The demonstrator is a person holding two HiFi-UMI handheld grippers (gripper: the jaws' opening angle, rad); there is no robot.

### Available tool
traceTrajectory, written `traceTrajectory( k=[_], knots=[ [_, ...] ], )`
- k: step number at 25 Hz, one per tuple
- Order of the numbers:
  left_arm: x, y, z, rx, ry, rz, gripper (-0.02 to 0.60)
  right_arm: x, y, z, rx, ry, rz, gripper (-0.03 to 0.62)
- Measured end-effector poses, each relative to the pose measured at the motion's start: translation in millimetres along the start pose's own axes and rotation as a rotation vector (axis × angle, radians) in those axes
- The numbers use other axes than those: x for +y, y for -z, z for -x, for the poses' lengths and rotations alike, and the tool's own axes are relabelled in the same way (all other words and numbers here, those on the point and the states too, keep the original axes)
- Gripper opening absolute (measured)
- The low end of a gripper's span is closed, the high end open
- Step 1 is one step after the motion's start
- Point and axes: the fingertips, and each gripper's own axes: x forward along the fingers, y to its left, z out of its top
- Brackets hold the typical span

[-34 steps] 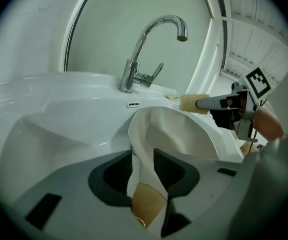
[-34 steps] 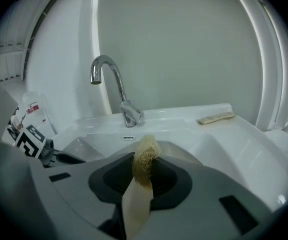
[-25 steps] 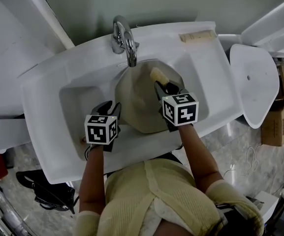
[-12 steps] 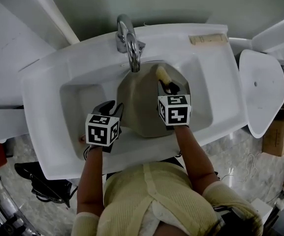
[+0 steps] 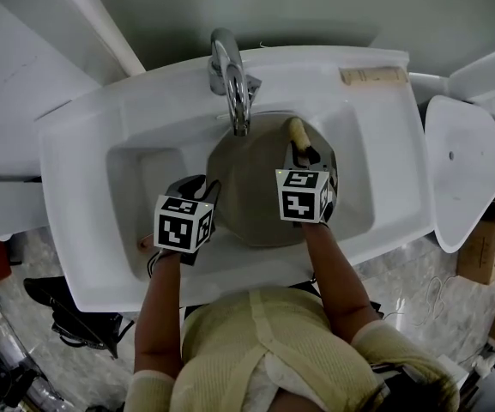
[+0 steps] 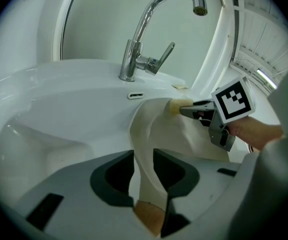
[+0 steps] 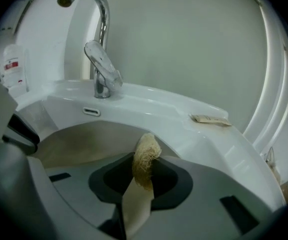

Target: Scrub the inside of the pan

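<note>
1 pan (image 5: pixel 247 187), beige, lies in the basin of 1 white sink (image 5: pixel 84 196), right under the spout of the 1 chrome faucet (image 5: pixel 234 84), w/ its inside facing up. There are 2 grippers, each w/ 1 marker cube.

The left gripper (image 5: pixel 197 187) sits at the pan's near-left edge. In the left gripper view its jaws are clamped tight on the pan's cream handle (image 6: pixel 143 184), which runs up btw. them to the pan body (image 6: pixel 168 129); the handle's end by the jaws looks brown.

The right gripper (image 5: pixel 307 154) reaches over the pan's right half. Its jaws are closed on the flat cream handle of 1 scrubber (image 7: pixel 144 161), a fibrous loofah-type head that sticks up past the jaws. In the head view the scrubber (image 5: pixel 297 130) is at the pan's far rim, just right of the spout. From the left gripper view the scrubber head (image 6: pixel 176 105) rests against the pan's upper edge, w/ the right gripper (image 6: pixel 203 111) behind it.

1 tan label (image 5: pixel 373 75) lies on the sink's back ledge, right of the faucet. 1 white oval piece (image 5: pixel 461 170) stands just beside the sink's right end.
</note>
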Motion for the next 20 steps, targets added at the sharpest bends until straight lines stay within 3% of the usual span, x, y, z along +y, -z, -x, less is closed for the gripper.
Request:
traceTrajectory(
  k=[9,20],
  knots=[
    [9,1,-1,0.000,-0.010,0.001,0.105,17,1,-14,0.014,-0.006,0.060,0.092],
    [10,4,-6,0.021,-0.005,-0.009,0.103,51,1,-27,0.024,-0.092,0.158,0.092]
  ],
)
